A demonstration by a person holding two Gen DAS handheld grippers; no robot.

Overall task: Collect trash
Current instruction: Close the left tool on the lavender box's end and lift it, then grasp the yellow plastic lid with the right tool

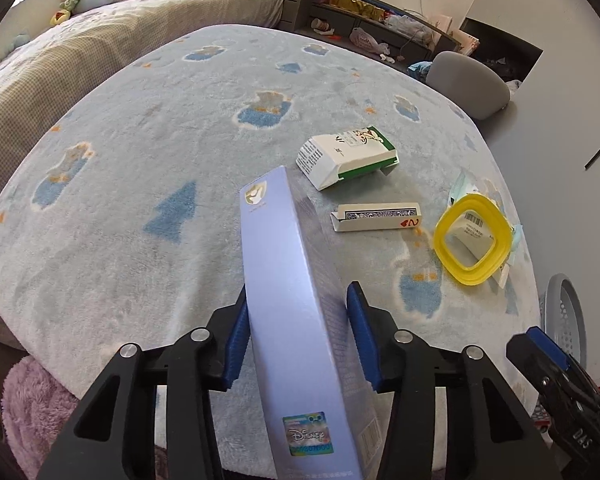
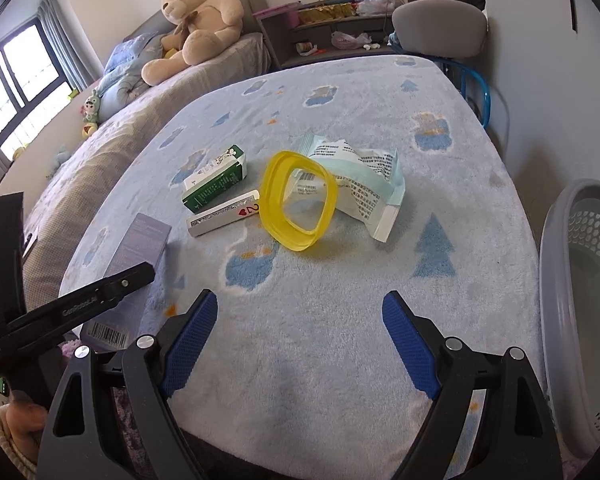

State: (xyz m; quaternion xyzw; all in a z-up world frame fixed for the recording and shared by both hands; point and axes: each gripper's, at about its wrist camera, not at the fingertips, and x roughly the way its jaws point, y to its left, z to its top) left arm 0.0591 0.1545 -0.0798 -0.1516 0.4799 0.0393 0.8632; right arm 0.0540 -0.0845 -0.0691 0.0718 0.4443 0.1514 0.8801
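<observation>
My left gripper (image 1: 298, 296) is shut on a long lavender box (image 1: 284, 280), which stands on edge between the blue pads above the blue fleece blanket (image 1: 140, 160). In the right wrist view the same box (image 2: 144, 240) shows at the left under the left gripper (image 2: 80, 300). Beyond it lie a green-and-white carton (image 1: 346, 156), a playing-card box (image 1: 376, 216), a yellow plastic ring (image 1: 444, 240) and a crumpled printed packet (image 2: 364, 184). My right gripper (image 2: 300, 300) hangs open over bare blanket, short of the yellow ring (image 2: 272, 216), with nothing between its fingers.
A grey perforated basket (image 2: 560, 260) stands off the blanket's right edge. A bed with a teddy bear (image 2: 196, 20) lies behind at the left. A grey chair back (image 2: 436, 28) and cluttered shelves (image 2: 332, 12) stand at the far side.
</observation>
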